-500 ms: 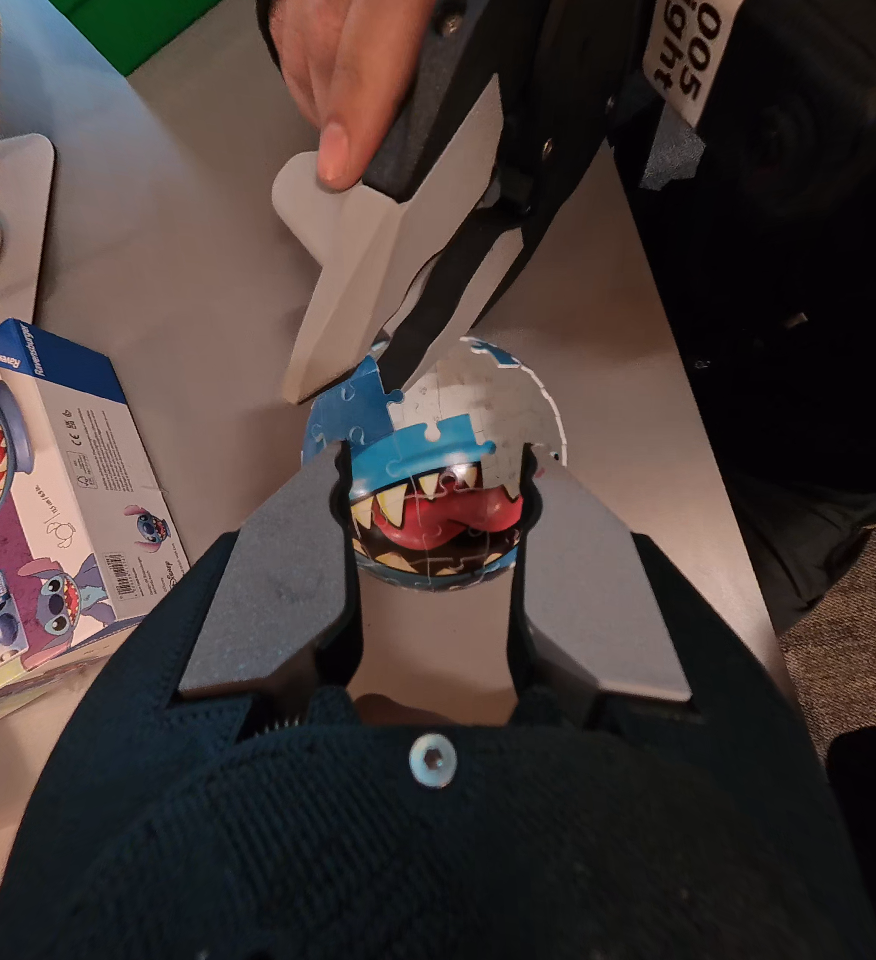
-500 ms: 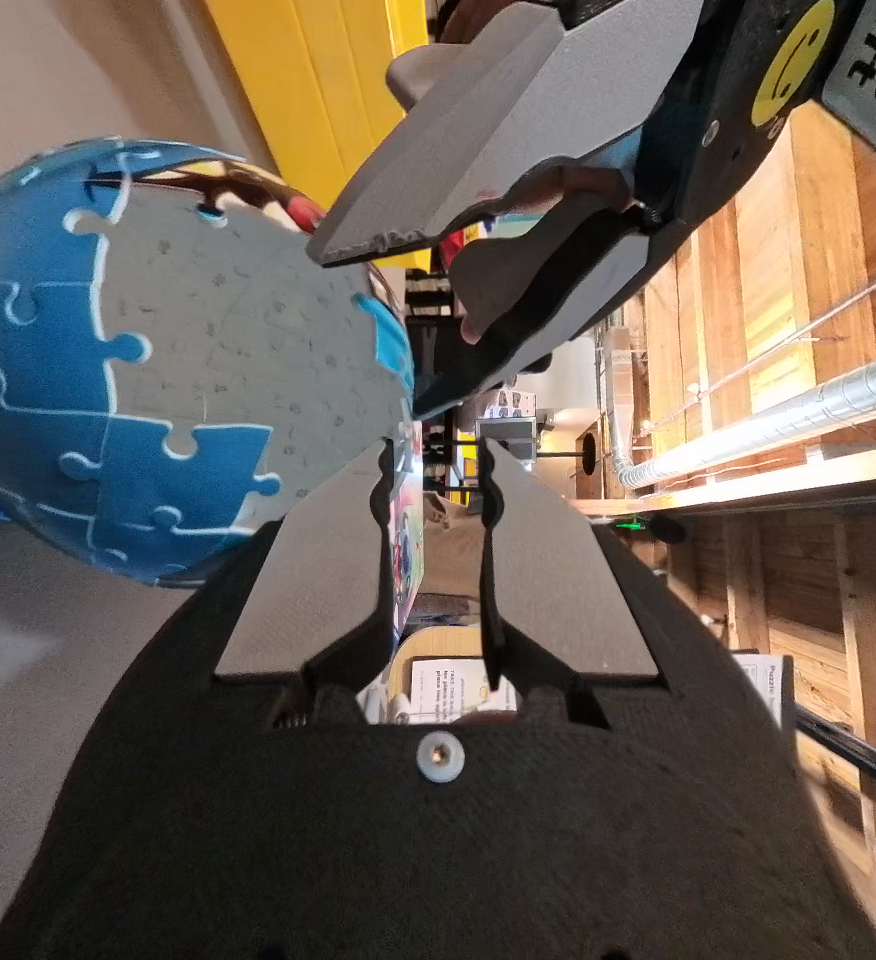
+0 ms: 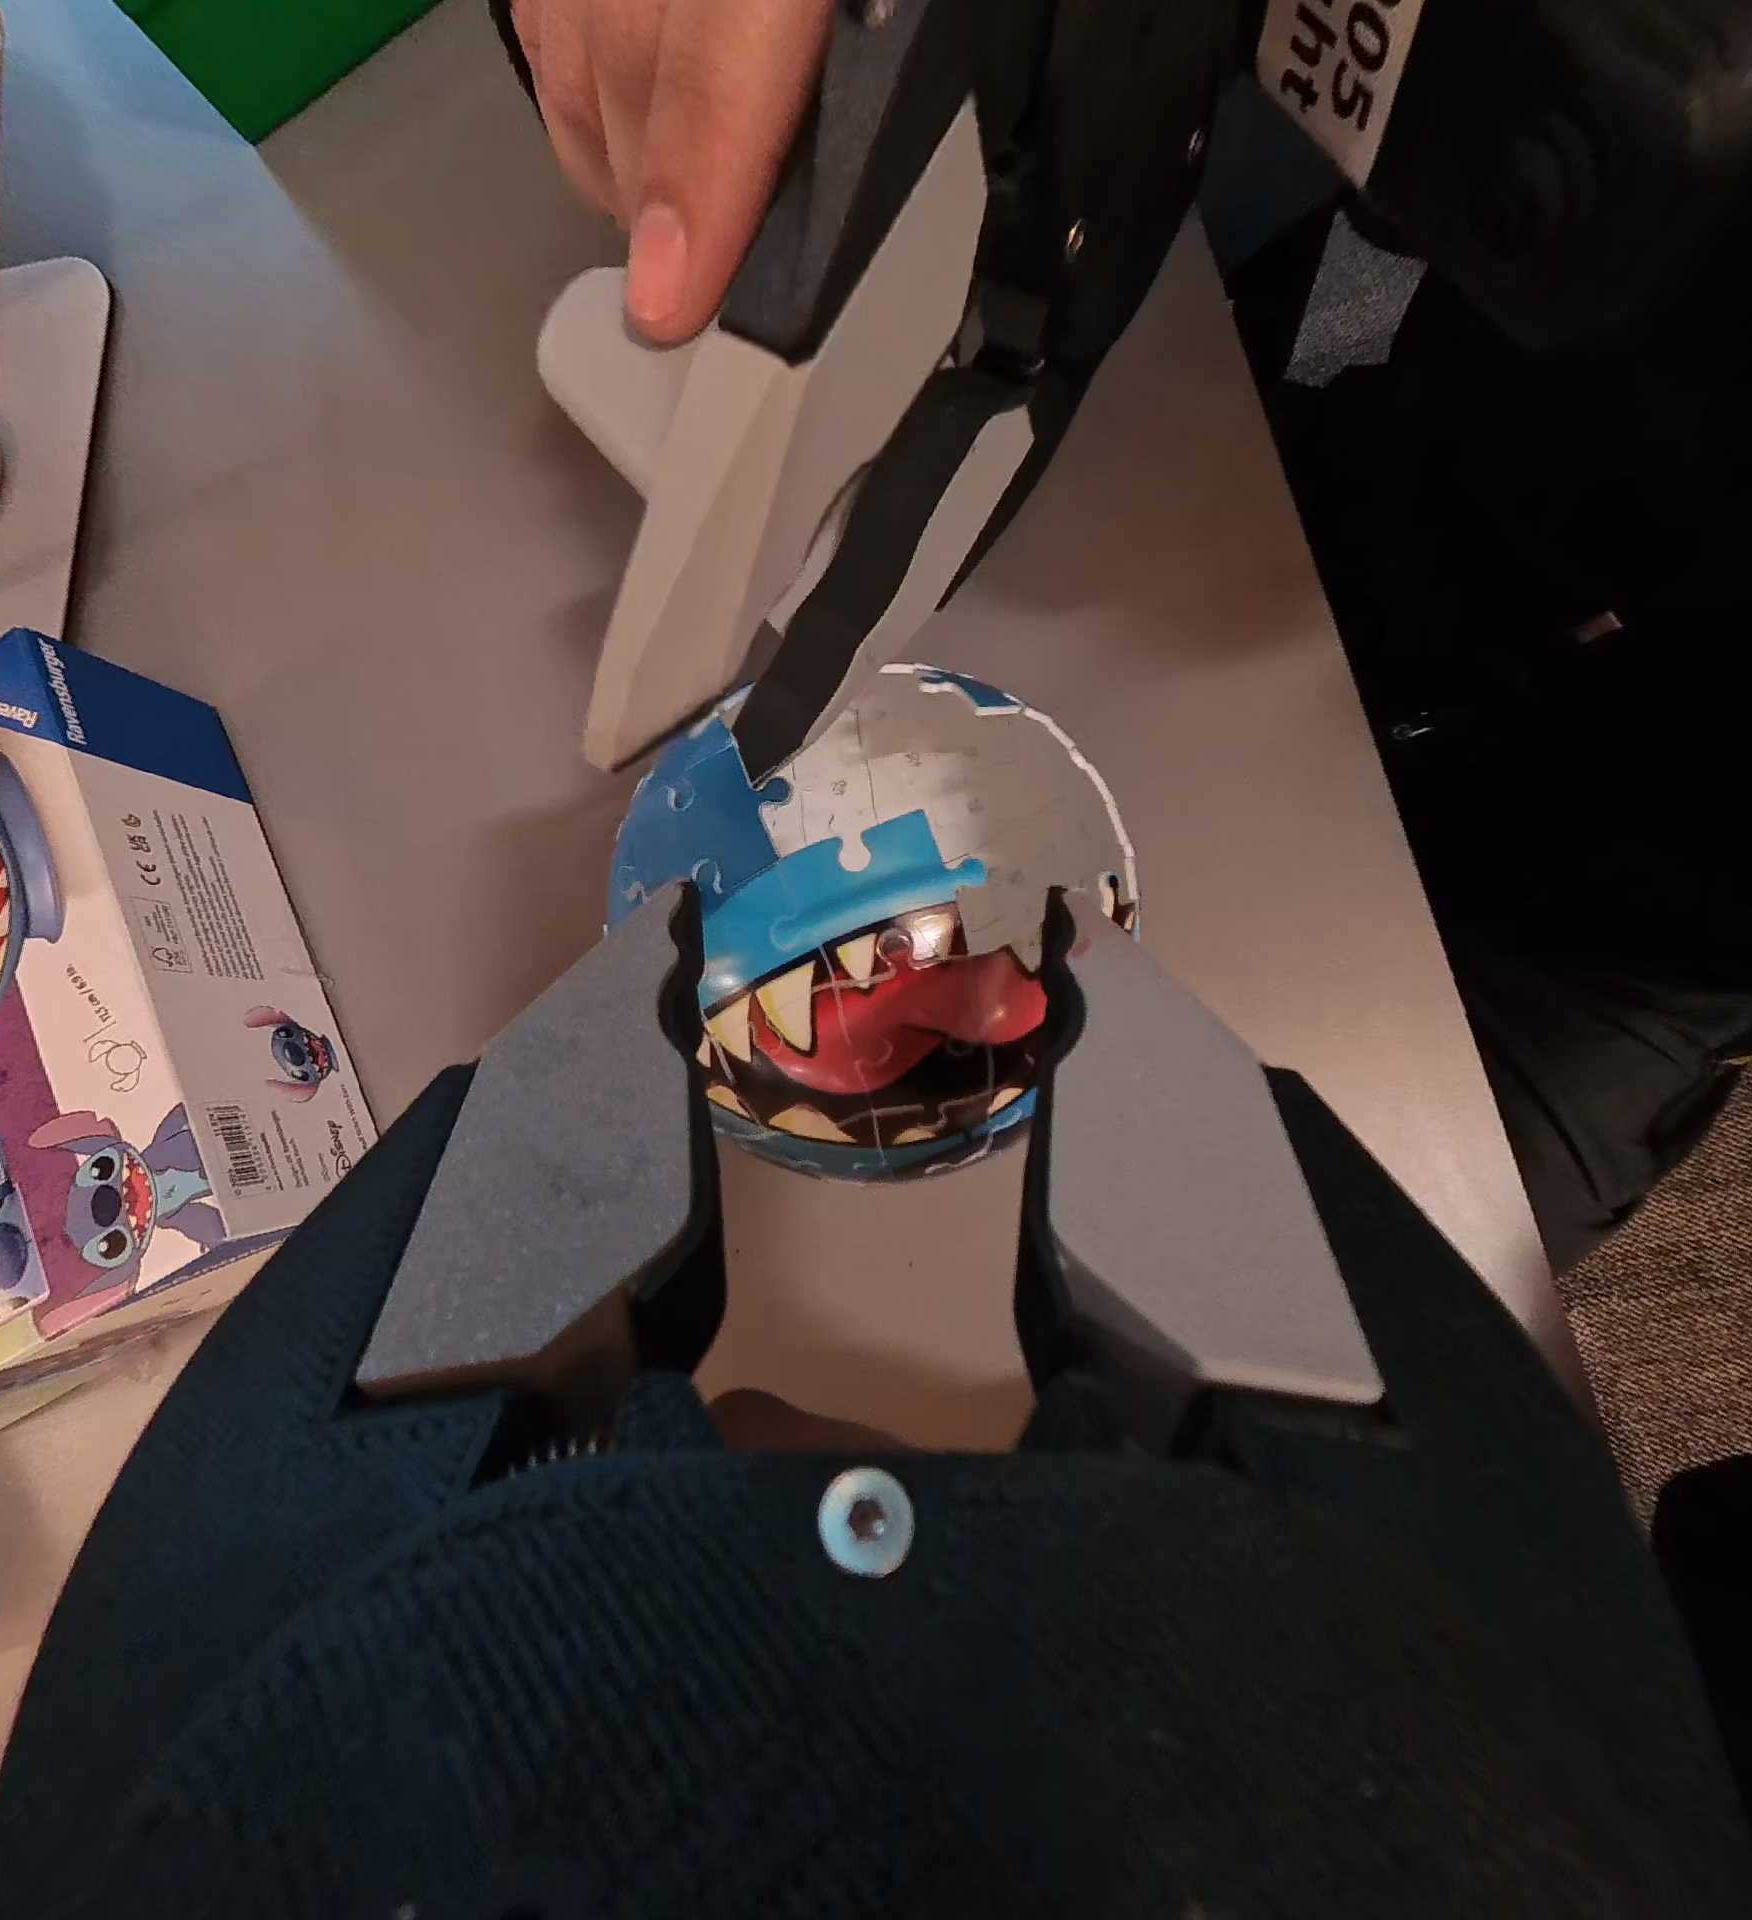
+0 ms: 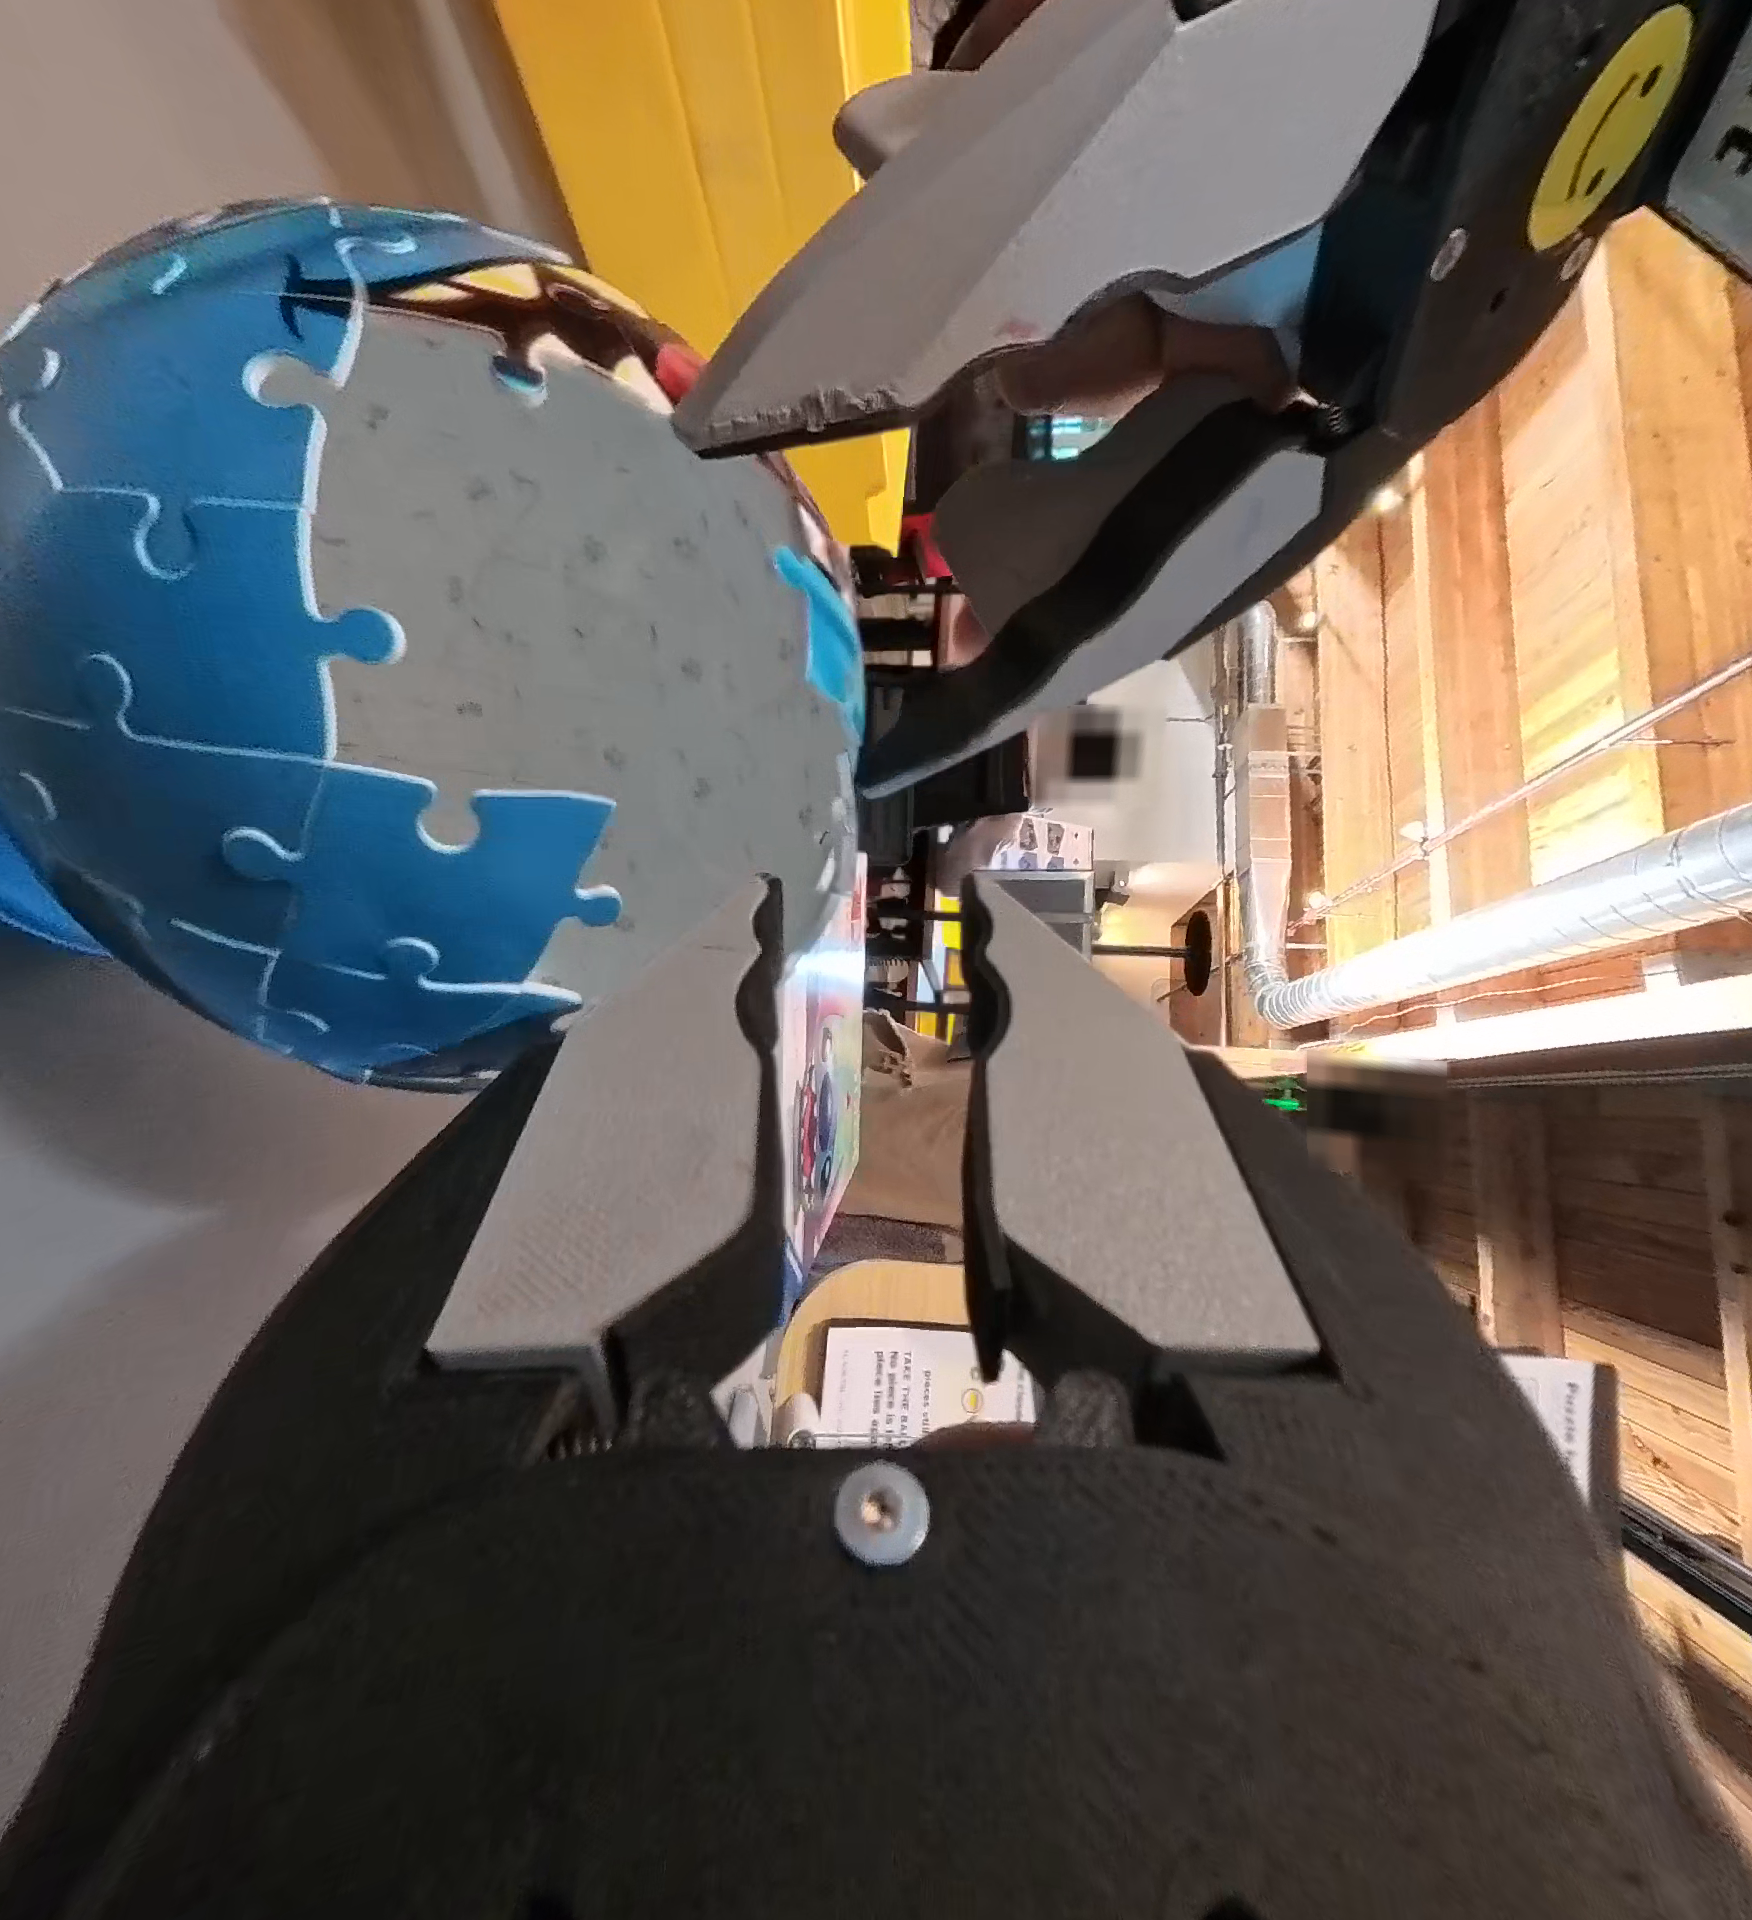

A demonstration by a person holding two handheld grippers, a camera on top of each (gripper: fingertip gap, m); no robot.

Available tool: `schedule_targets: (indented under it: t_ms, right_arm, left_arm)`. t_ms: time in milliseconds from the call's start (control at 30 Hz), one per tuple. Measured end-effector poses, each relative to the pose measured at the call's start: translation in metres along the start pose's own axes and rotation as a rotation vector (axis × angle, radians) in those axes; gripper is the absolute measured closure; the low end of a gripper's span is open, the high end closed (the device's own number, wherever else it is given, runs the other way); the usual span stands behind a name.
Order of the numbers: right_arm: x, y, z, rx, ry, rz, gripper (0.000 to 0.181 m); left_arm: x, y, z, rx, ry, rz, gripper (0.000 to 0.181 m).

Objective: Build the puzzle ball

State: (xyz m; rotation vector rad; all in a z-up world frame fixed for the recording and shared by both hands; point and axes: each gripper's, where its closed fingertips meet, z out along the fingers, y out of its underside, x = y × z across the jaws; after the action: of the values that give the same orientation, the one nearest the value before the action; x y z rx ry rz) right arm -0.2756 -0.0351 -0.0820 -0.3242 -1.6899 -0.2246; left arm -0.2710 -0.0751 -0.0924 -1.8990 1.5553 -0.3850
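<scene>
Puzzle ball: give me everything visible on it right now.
The puzzle ball is a partly built sphere of glossy, plastic-looking curved pieces: blue ones to one side, a toothy mouth with a red tongue in front, and a large gap showing the grey inner faces of pieces. The left gripper is shut on its two sides over the table. The right gripper, empty with its jaws apart, sits at its upper edge.

Surface: smooth grey table [image 3: 363, 540], matte top.
Left edge: printed cardboard puzzle box [image 3: 113, 997] with blue end flap, lying flat on the table.
Far left: flat grey metal base plate [image 3: 41, 416] of a white stand, resting on the table.
</scene>
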Motion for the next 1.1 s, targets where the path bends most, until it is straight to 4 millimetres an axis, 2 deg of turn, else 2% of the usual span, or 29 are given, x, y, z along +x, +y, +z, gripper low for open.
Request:
schedule_targets:
  t_ms: [67,200,600,900,1000,1100]
  right_arm:
    - [-0.0055,0.0004,0.0025,-0.01,-0.028,0.004,0.161]
    - [-0.0088,0.0014,0.006,-0.022,-0.046,0.014,0.172]
    - [-0.0068,-0.0004,0.0085,-0.05,-0.018,-0.026,0.178]
    - [-0.0045,-0.0022,0.0096,-0.031,-0.047,0.037,0.181]
    - [-0.0049,-0.0028,0.0086,-0.034,-0.008,-0.031,0.181]
    - [-0.0052,-0.003,0.0091,-0.021,-0.004,-0.013,0.181]
  left_arm:
    - [0.0001,-0.0003,0.0005,0.001,0.001,-0.001,0.118]
    - [0.0,-0.0005,0.0014,0.0,0.0,0.001,0.117]
    - [-0.0003,-0.0012,0.0017,0.002,0.003,0.003,0.117]
    - [-0.0014,-0.0008,0.0013,0.004,-0.001,-0.001,0.116]
    - [-0.0008,-0.0012,0.0021,0.005,0.003,0.0,0.116]
    - [-0.0011,-0.0011,0.0019,0.007,0.002,-0.002,0.116]
